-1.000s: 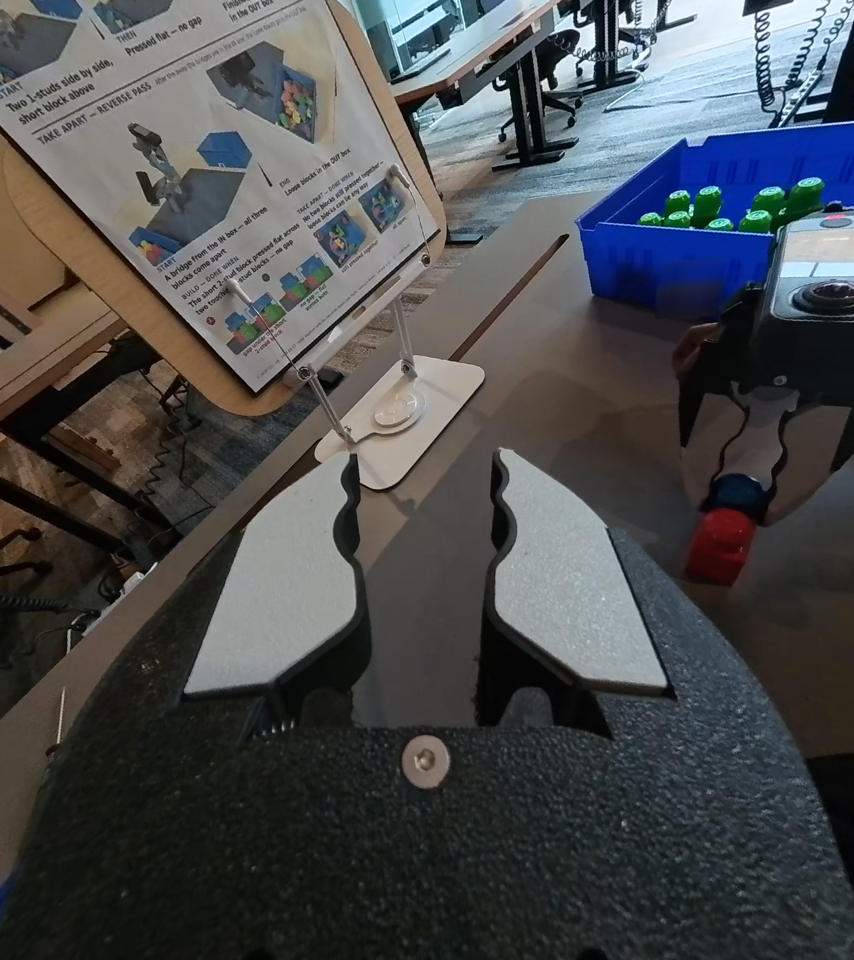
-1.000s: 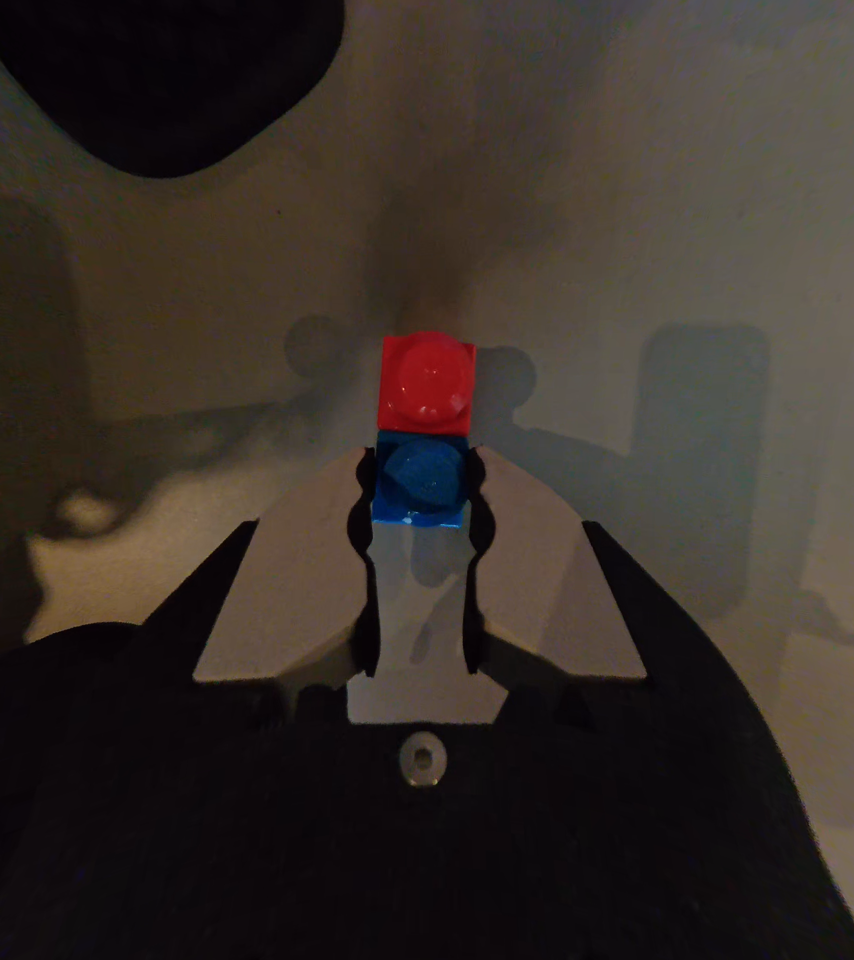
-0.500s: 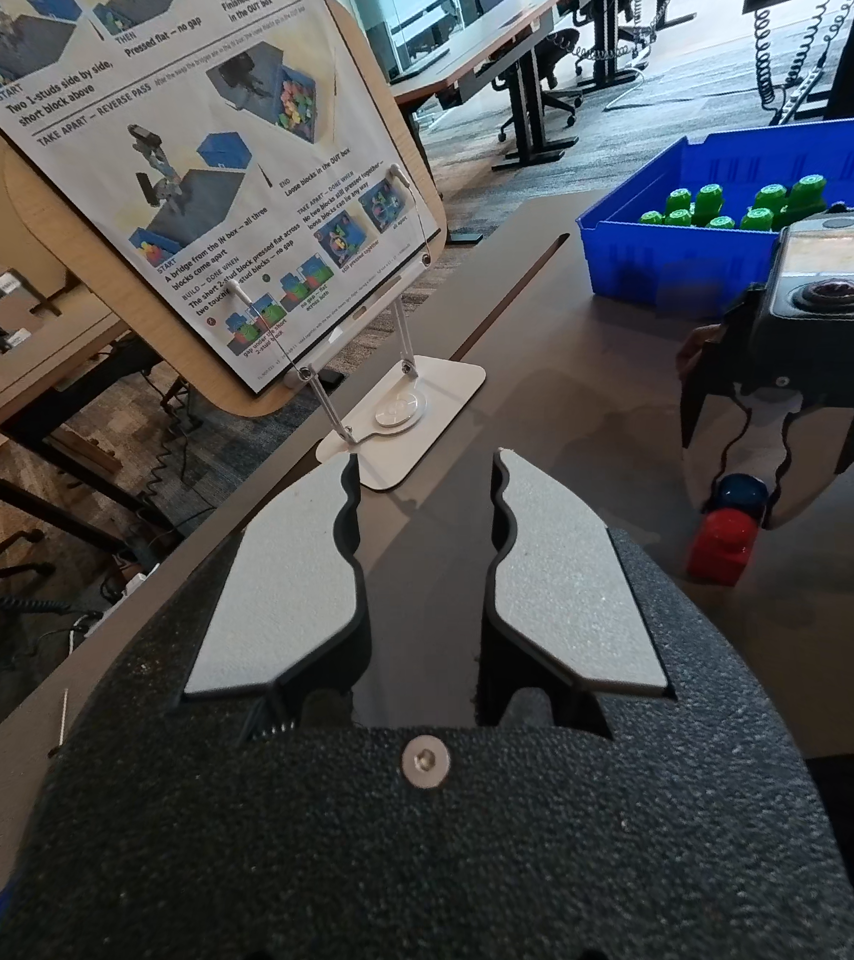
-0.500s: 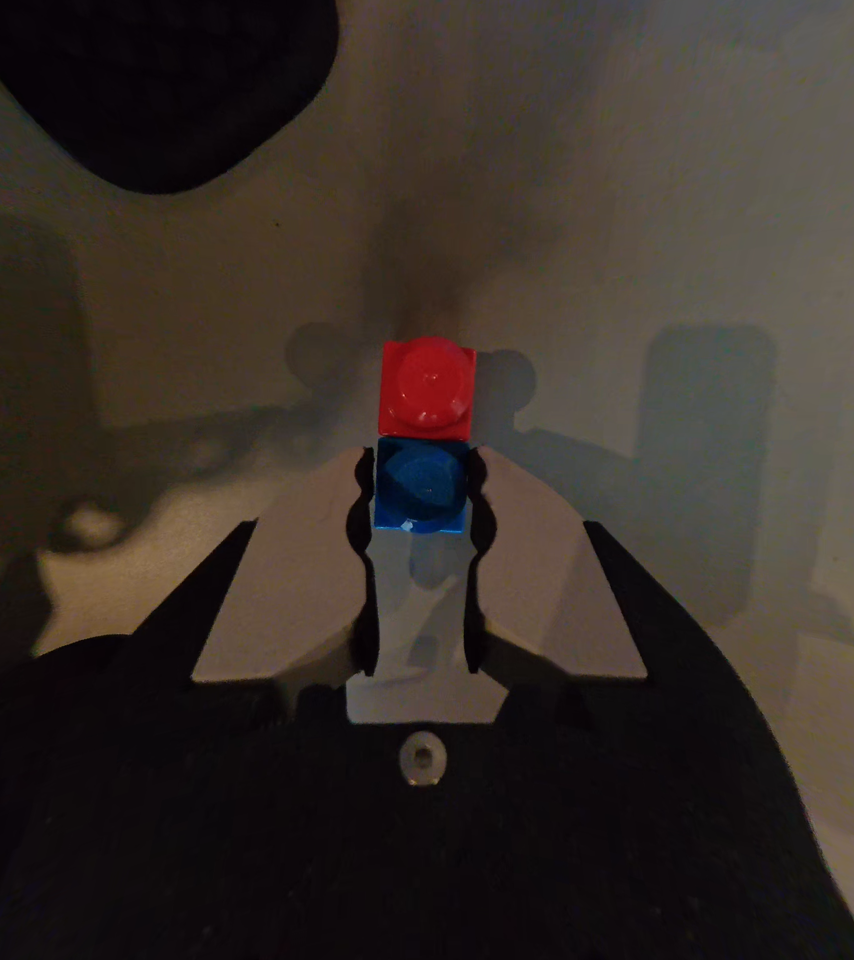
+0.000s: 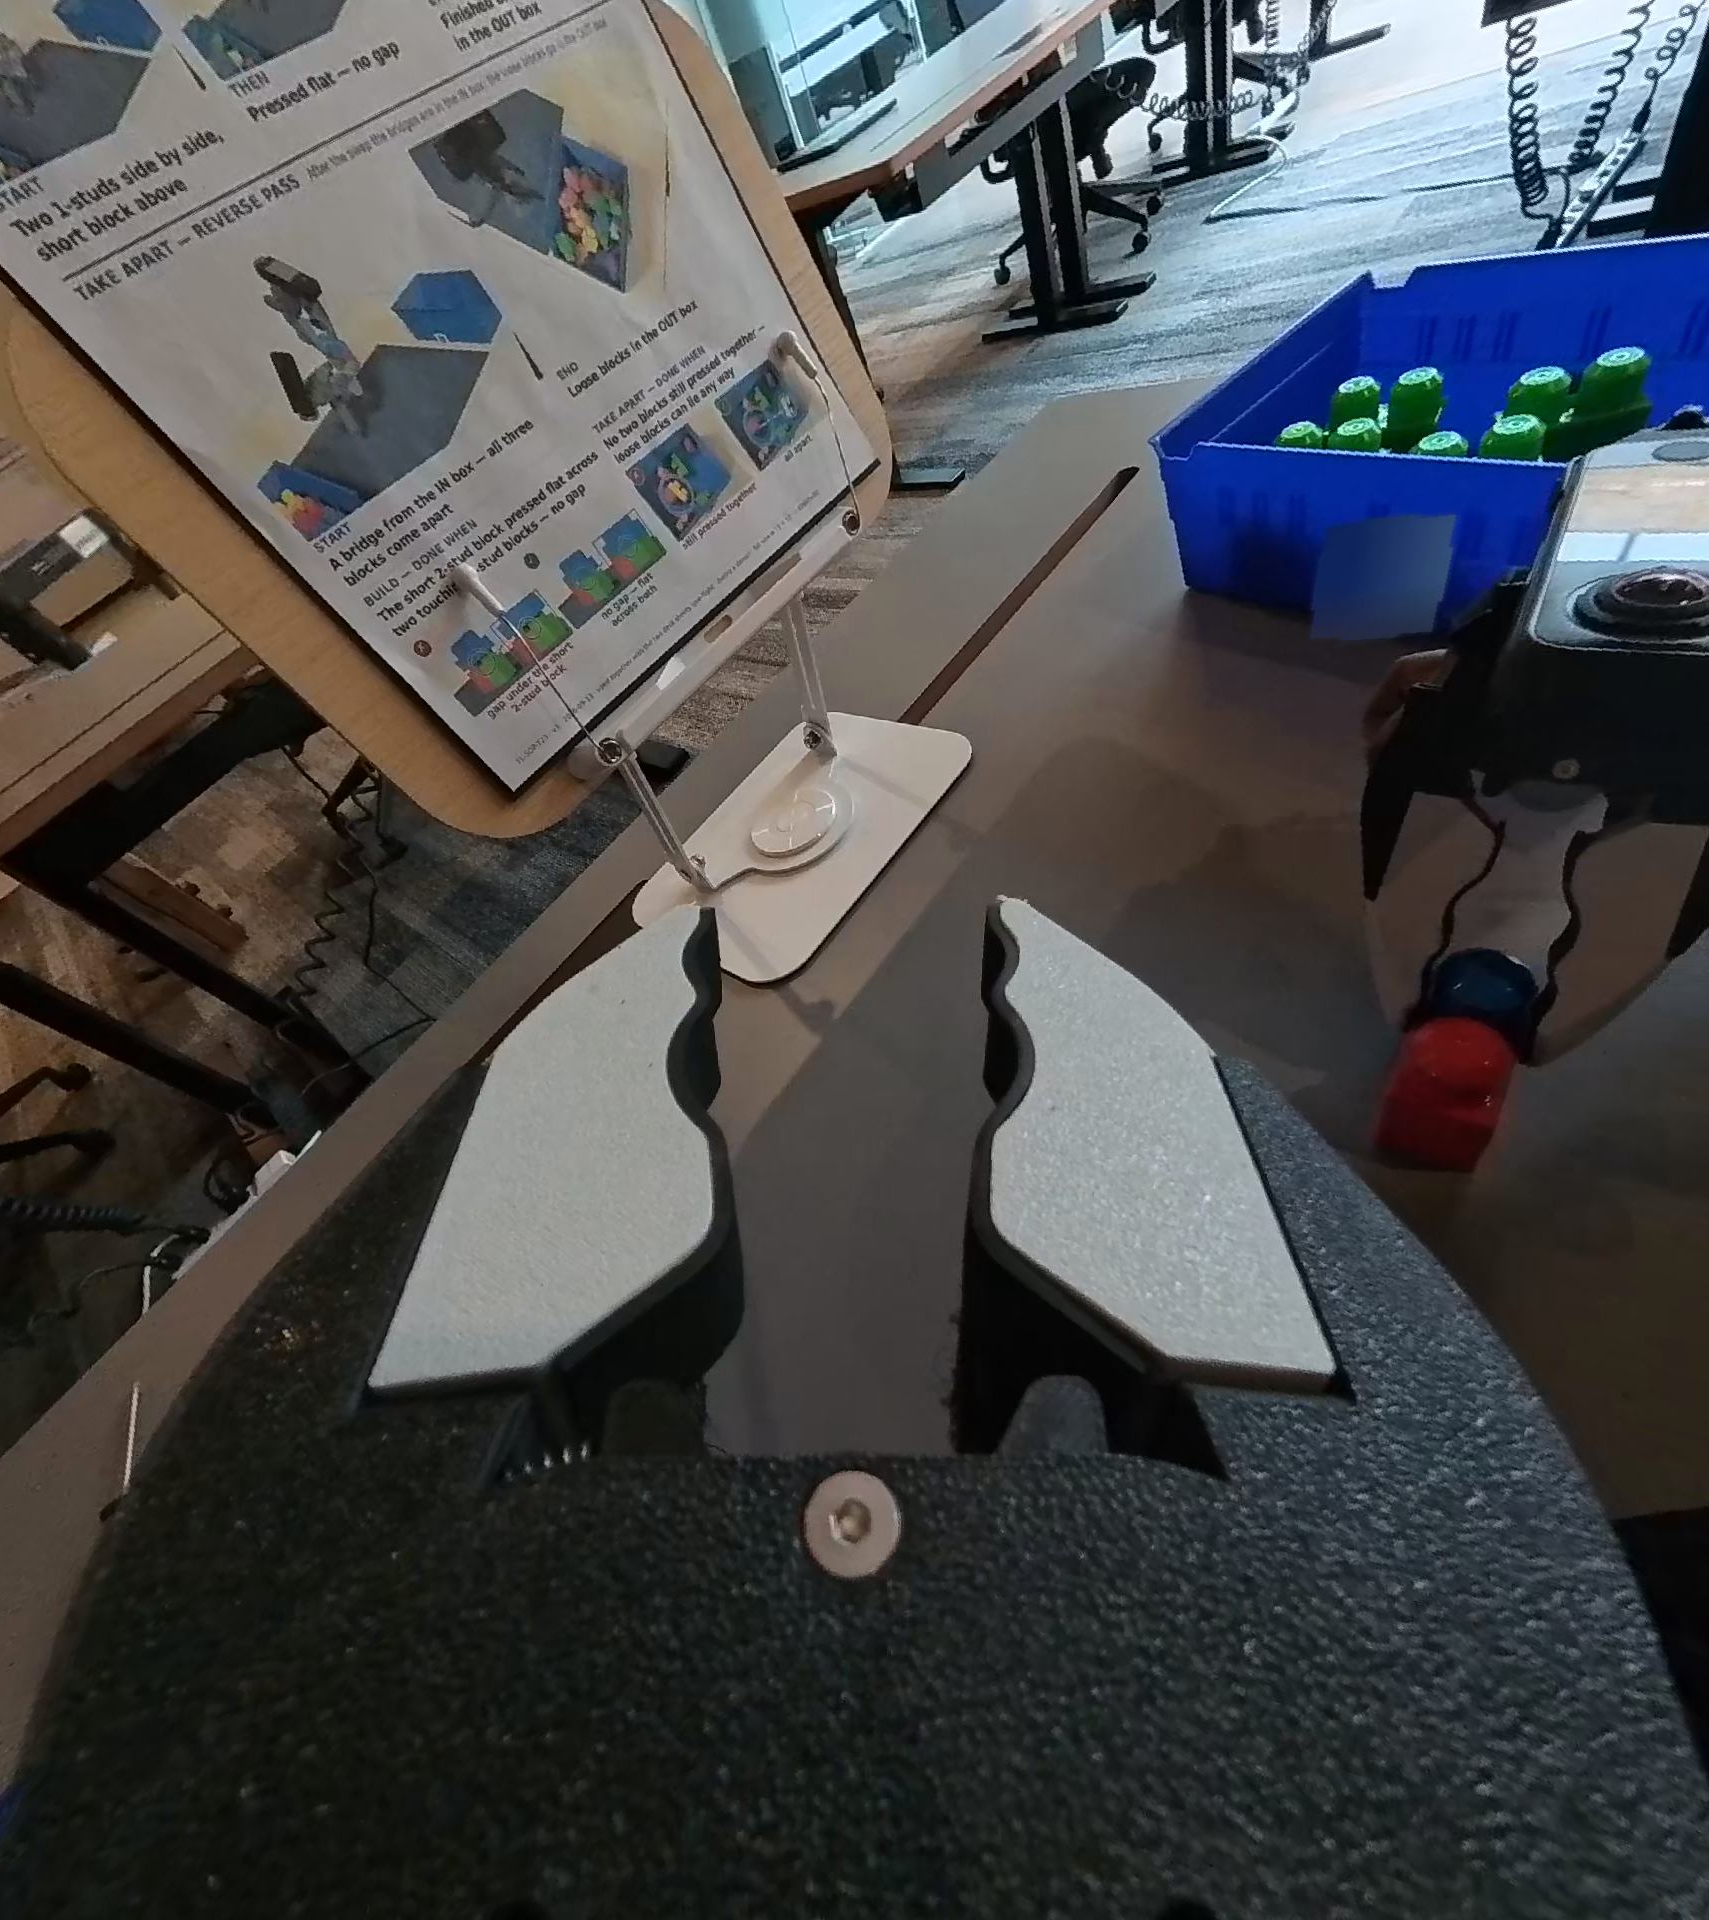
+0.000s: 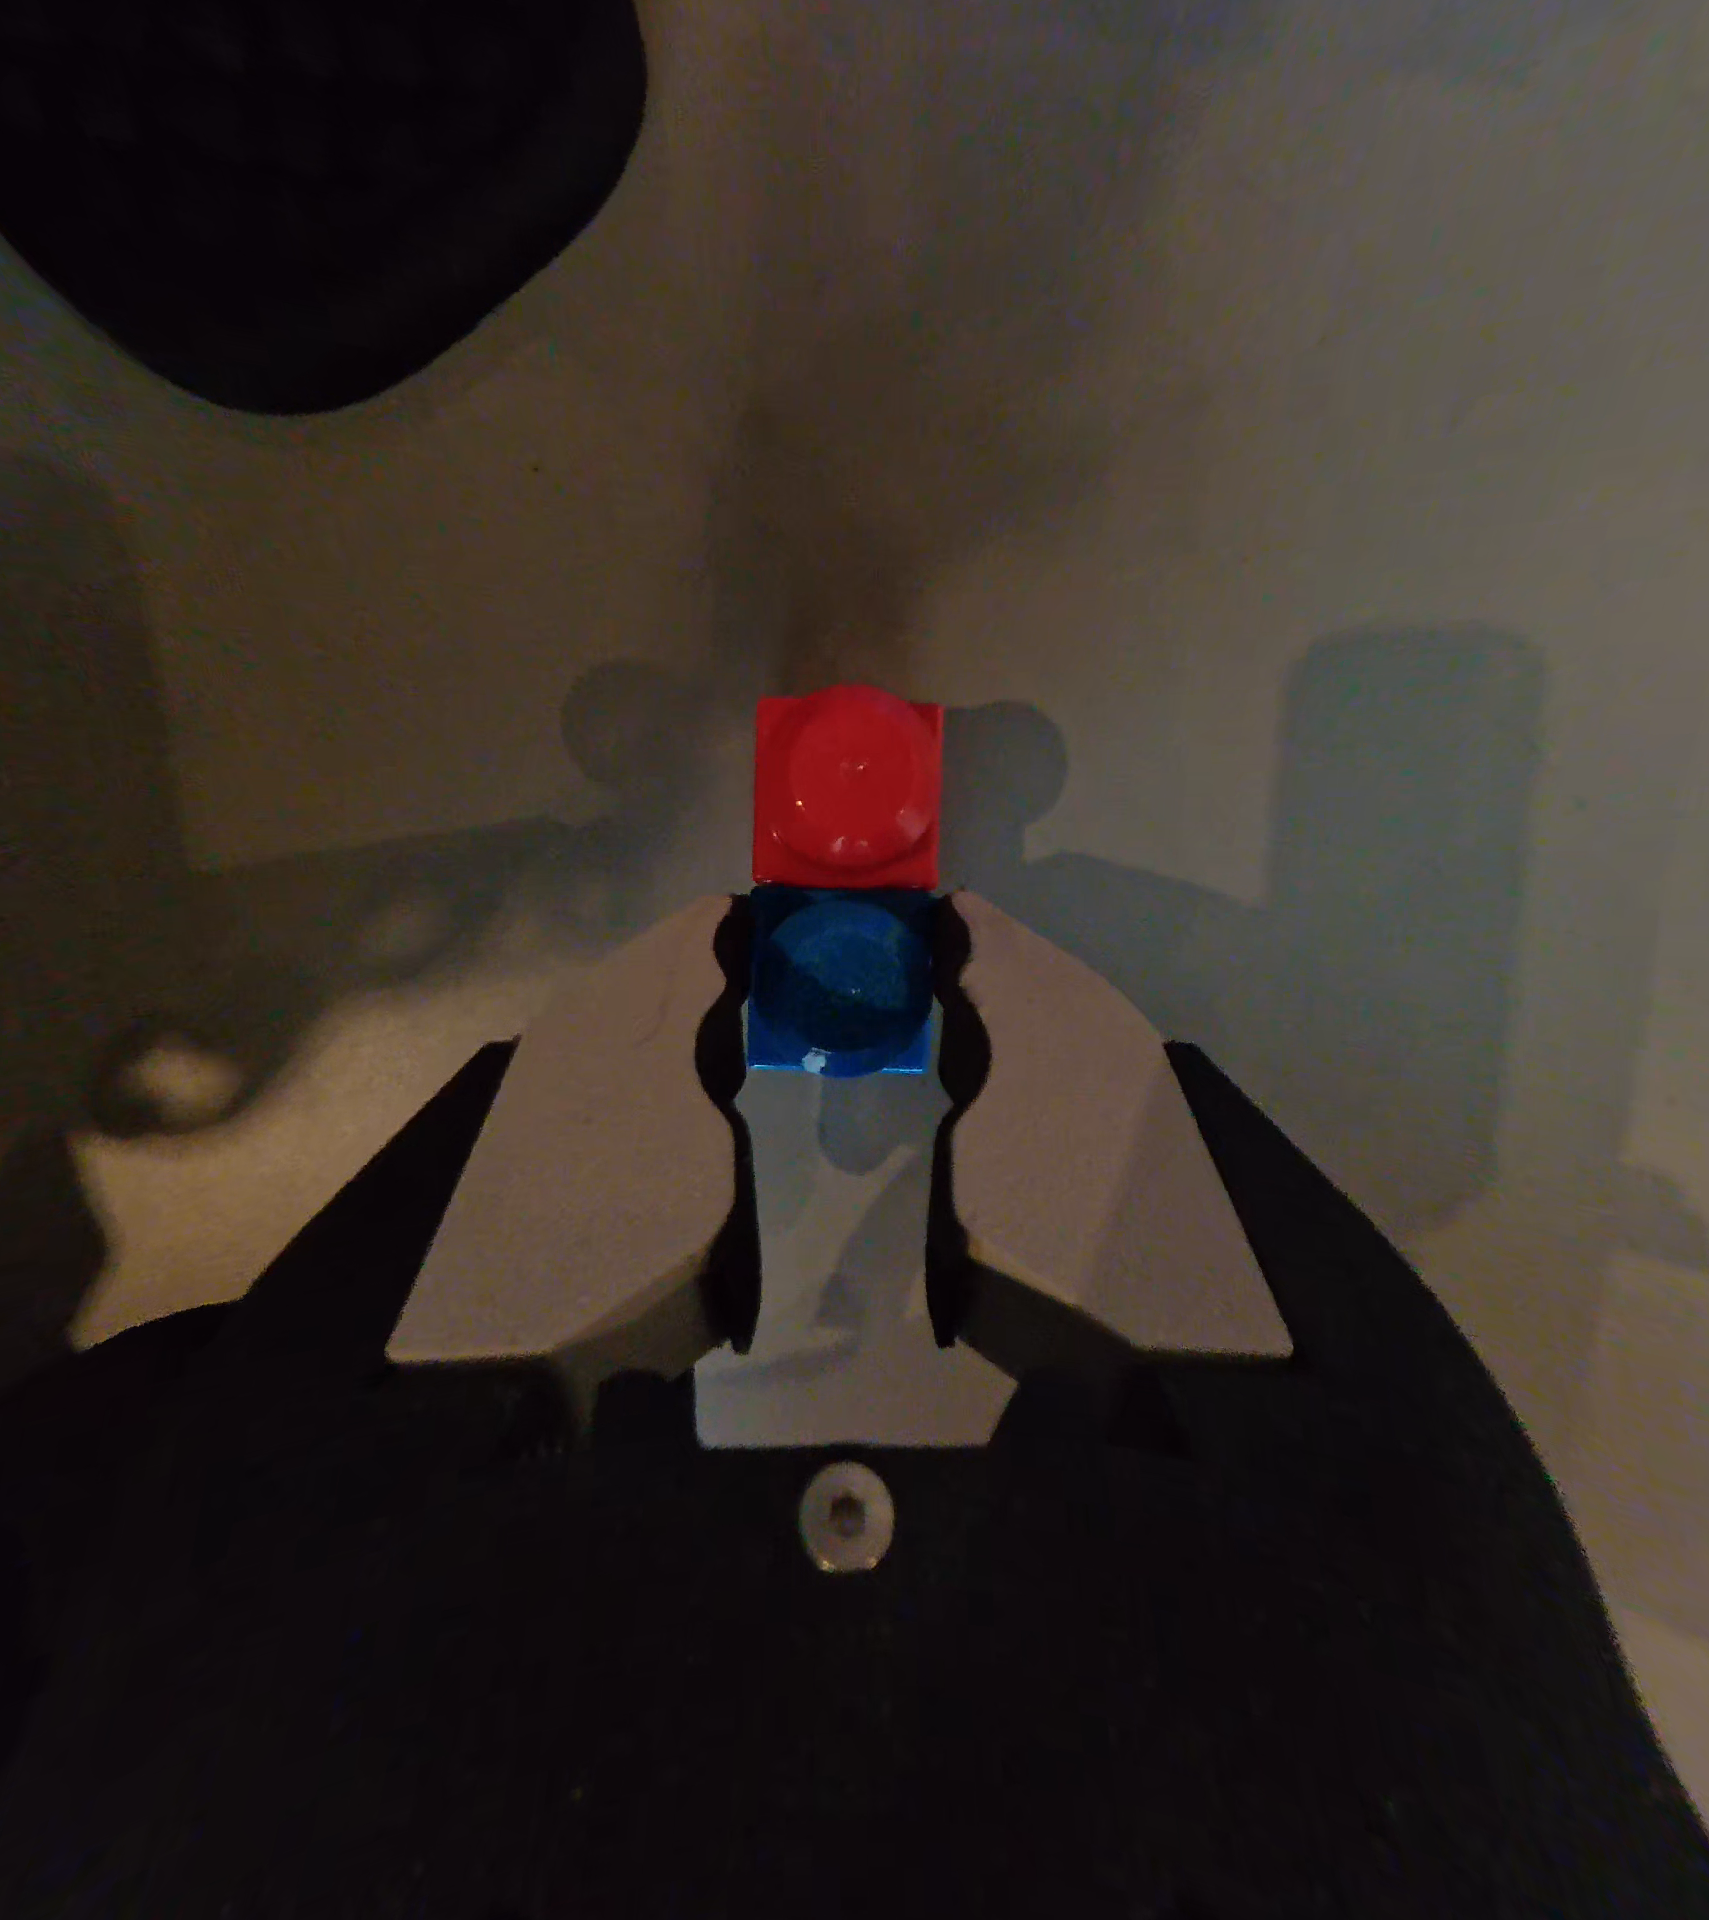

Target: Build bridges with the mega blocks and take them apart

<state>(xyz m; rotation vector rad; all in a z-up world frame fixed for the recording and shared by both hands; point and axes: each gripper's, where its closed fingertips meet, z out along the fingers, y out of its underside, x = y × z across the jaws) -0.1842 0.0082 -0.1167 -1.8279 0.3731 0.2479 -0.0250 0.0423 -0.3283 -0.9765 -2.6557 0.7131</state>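
Note:
A blue one-stud block (image 6: 839,982) stands on the dark table (image 5: 1120,707), touching a red one-stud block (image 6: 845,779) just beyond it. My right gripper (image 6: 839,904) points straight down, with its fingers closed against the two sides of the blue block. The left wrist view shows this from the side: the right gripper (image 5: 1489,1013) over the blue block (image 5: 1478,987), the red block (image 5: 1442,1101) in front. My left gripper (image 5: 850,914) is open and empty, hovering over the table left of the blocks.
A blue bin (image 5: 1245,499) with several green blocks (image 5: 1421,405) stands at the back right. An instruction sheet on a board (image 5: 517,364) with a white stand base (image 5: 829,831) is ahead of the left gripper. The table's left edge drops to the floor. About 25 cm separates my left fingertips from my right.
Almost nothing: the right gripper has shifted very slightly over the two blocks. The left gripper has not moved.

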